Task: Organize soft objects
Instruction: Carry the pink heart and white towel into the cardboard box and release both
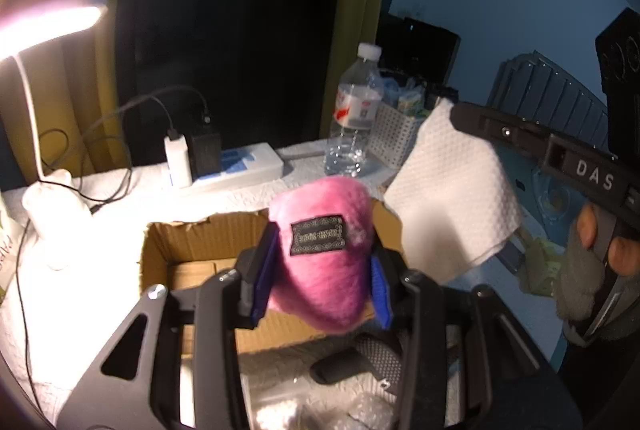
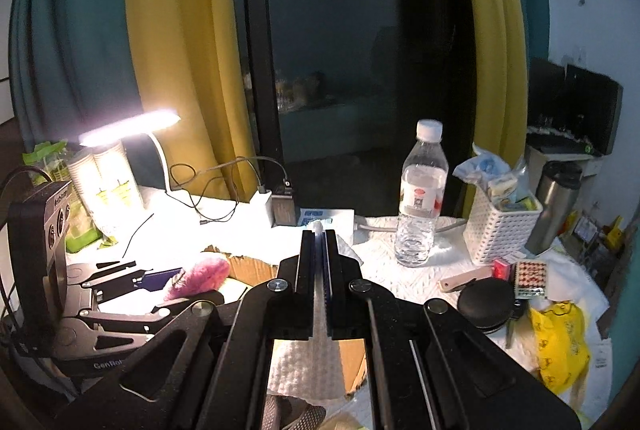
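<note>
Up above the open cardboard box (image 1: pixel 192 262), the left gripper (image 1: pixel 320 270) has its blue-padded fingers (image 1: pixel 264 282) clamped on a pink fuzzy toy (image 1: pixel 324 254) with a dark woven label on its face. Just to its right the right gripper (image 2: pixel 319 262) hangs a white quilted cloth (image 1: pixel 452 190) in the air — the fingers (image 2: pixel 306 262) are pressed nearly together with the fabric pinched in the slit between them, and the cloth droops down past the box's right corner.

Around them the worktop (image 2: pixel 400 270), covered in the same white quilted material, is crowded. A lit desk lamp (image 1: pixel 48 26) glares at the left, washing out that side. Behind the box sits a white power strip (image 1: pixel 240 166) with a white charger (image 1: pixel 178 160) and a black adapter (image 1: pixel 205 154) plugged in, black cables looping off toward the lamp. A clear water bottle (image 2: pixel 421 198) stands beside a white perforated basket (image 2: pixel 500 226) stuffed with small packets, and a steel tumbler (image 2: pixel 554 206) rises right behind the basket. Nearer the edge lie a round black disc (image 2: pixel 486 304), a small red box (image 2: pixel 502 268) and a yellow plastic bag (image 2: pixel 560 342) (its contents hidden). Yellow curtains (image 2: pixel 180 50) frame a dark window (image 2: pixel 332 50) at the back.
</note>
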The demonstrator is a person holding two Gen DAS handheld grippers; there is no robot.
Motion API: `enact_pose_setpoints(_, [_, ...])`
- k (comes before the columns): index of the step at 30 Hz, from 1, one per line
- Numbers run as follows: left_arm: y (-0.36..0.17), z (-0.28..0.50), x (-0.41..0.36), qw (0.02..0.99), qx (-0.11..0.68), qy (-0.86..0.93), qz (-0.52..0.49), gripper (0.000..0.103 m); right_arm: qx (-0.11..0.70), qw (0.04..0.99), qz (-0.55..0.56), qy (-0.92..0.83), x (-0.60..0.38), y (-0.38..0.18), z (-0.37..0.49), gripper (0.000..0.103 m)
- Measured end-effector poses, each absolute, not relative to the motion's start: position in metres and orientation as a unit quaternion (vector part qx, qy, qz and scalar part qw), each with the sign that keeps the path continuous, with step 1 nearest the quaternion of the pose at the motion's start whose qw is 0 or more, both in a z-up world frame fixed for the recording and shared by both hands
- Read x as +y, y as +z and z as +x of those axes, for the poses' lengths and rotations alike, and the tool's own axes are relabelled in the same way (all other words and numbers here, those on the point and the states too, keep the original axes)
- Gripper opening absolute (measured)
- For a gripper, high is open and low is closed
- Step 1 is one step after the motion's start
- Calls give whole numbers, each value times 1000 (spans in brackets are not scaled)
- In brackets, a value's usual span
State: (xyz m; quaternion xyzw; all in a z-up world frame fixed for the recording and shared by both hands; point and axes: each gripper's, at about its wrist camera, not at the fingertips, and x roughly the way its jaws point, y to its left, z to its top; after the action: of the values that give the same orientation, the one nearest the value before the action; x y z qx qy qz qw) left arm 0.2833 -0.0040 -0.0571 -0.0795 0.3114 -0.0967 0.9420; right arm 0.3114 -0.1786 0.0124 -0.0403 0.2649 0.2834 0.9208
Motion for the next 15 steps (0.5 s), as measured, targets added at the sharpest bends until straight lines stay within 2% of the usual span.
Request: enact_pose_setpoints(15, [-105, 332, -13, 914, 383, -102, -90, 43, 363, 889, -23, 276, -170, -71, 359, 4])
